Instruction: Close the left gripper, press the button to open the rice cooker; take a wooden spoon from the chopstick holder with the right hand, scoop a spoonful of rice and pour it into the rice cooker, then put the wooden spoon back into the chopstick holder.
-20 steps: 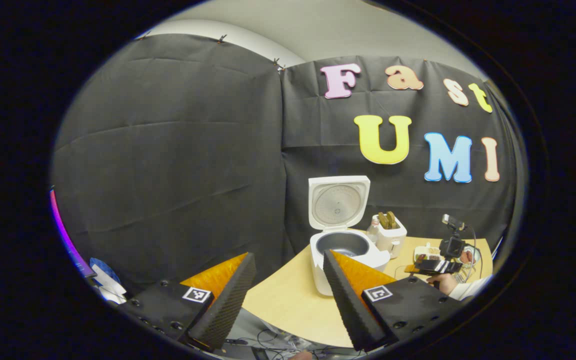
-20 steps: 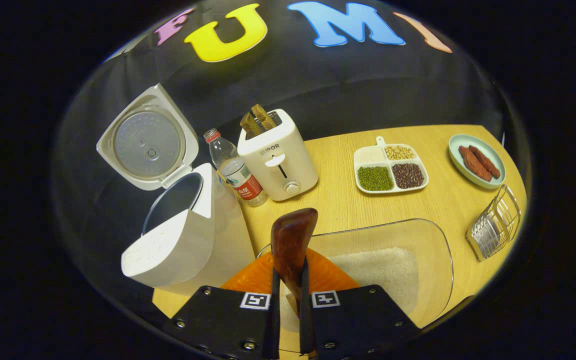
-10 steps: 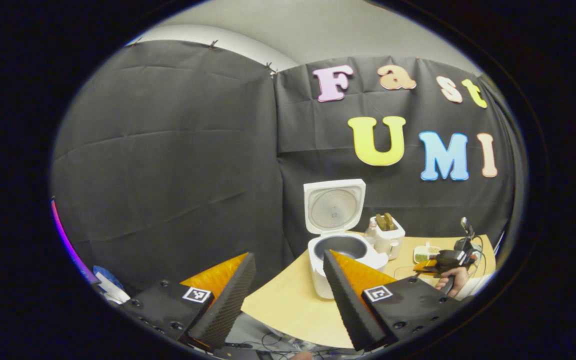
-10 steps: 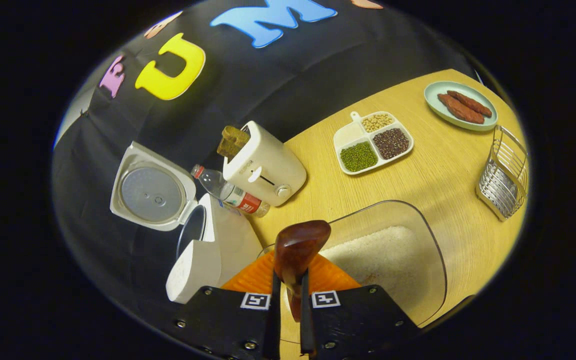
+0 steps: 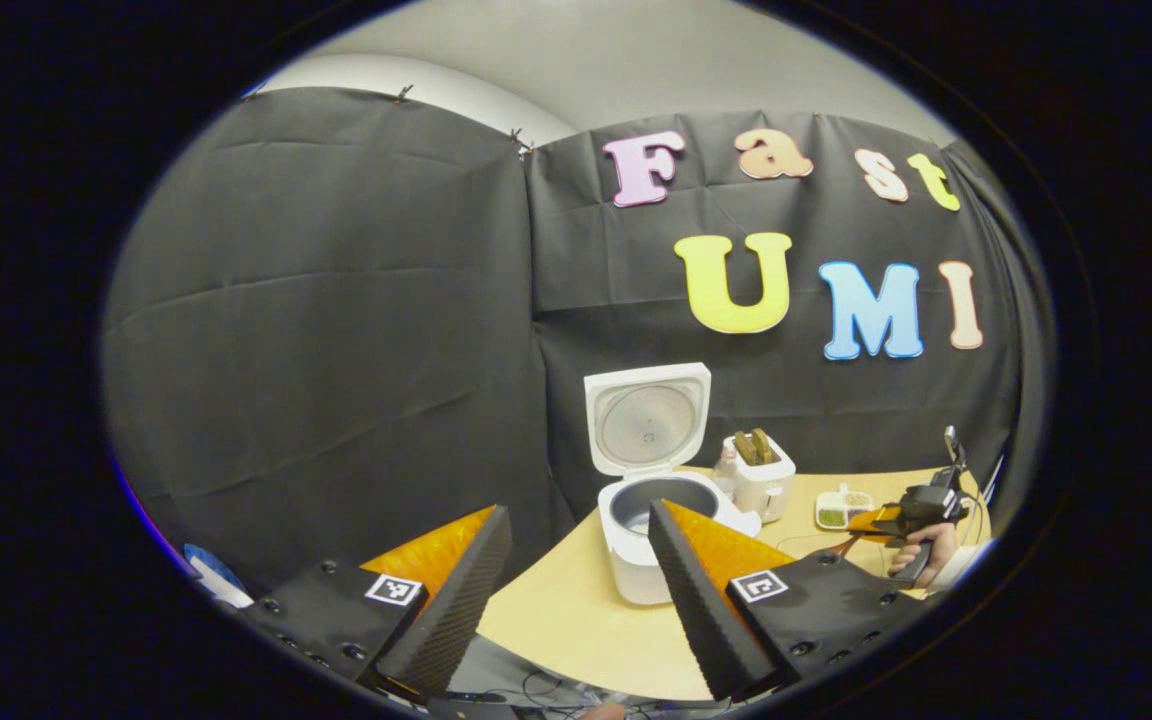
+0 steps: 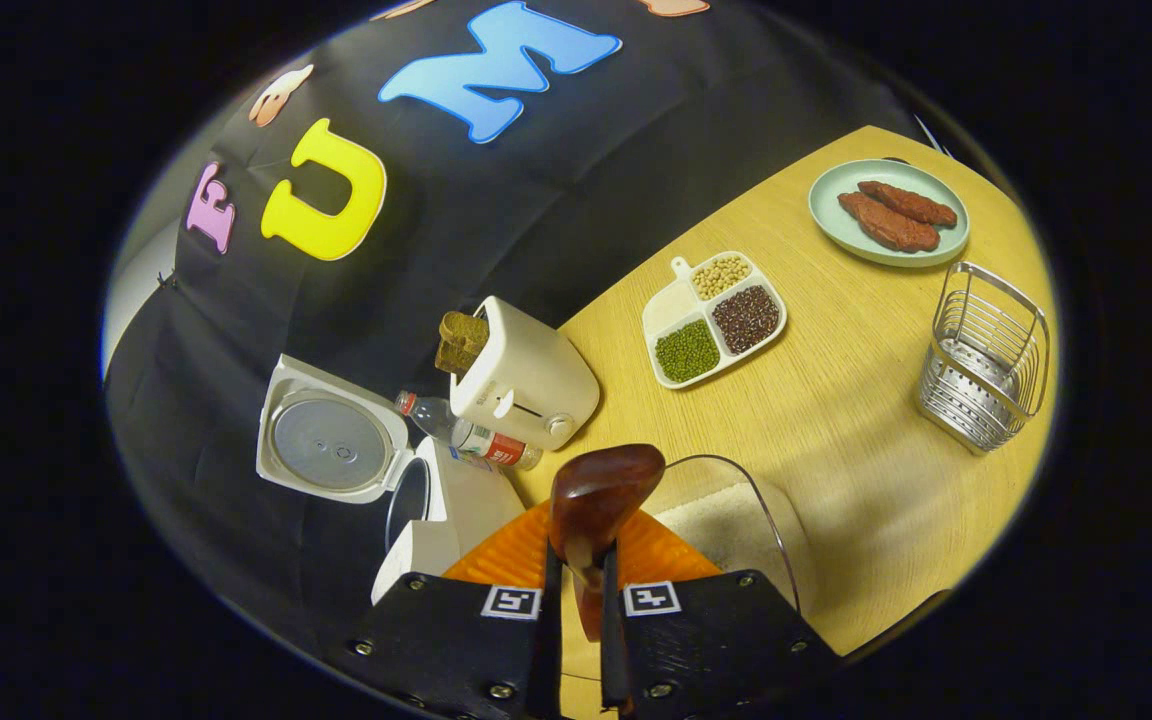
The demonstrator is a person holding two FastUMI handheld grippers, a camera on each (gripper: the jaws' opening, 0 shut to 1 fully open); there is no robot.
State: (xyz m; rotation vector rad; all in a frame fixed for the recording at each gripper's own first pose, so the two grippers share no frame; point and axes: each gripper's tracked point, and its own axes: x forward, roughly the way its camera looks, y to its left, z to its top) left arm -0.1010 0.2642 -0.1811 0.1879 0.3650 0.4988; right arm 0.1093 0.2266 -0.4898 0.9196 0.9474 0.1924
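Light wood tabletop point(image 6: 836, 420), black cloth walls. Open rice cooker point(image 5: 641, 500), toaster point(image 6: 526, 375), wire chopstick holder point(image 6: 986, 360). Right gripper point(image 6: 576, 590) fingers clamp wooden spoon point(image 6: 596, 495); left gripper point(image 5: 576, 590) fingers wide, empty

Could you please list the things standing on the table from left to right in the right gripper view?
rice cooker → water bottle → toaster → divided dish of beans → plate with sausages → wire chopstick holder
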